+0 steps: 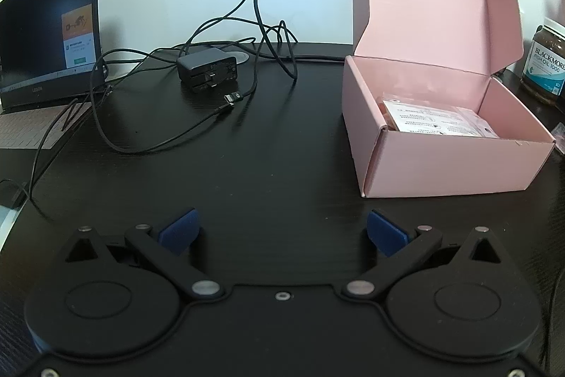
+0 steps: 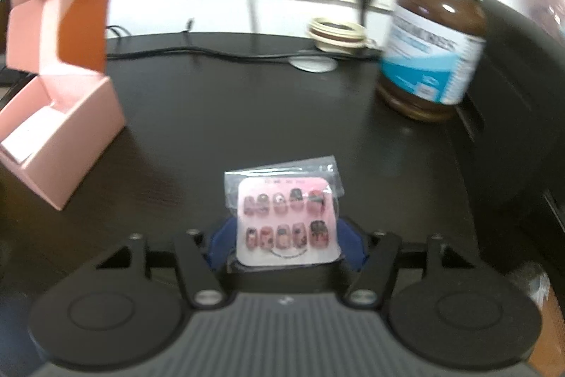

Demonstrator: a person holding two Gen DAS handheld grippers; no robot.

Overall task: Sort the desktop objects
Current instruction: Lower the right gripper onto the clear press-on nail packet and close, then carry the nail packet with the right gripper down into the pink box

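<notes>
Holding item one, your right gripper [image 2: 286, 244] has its fingers clamped on a press-on nail card [image 2: 287, 223] (clear sleeve, ten nails) above the table [image 2: 219, 115]. Item two, the open pink box [image 1: 448, 147], sits left of it. Your left gripper [image 1: 281, 230] hovers with fingers apart, charger [image 1: 206, 69] ahead.

What I can't make out from my two cameras

My right view is smeared: the jar [image 2: 429, 48] label is unreadable, the nail card [image 2: 287, 223] prints are blobs, and its lower edge hides behind my right hand-held gripper [image 2: 286, 244]. In my left view the laptop [image 1: 49, 34] is cut by the left edge, the jar [image 1: 545, 62] by the right, and the packets [image 1: 438, 121] in the box [image 1: 452, 161] sit half hidden behind its wall, print too small to read.
</notes>
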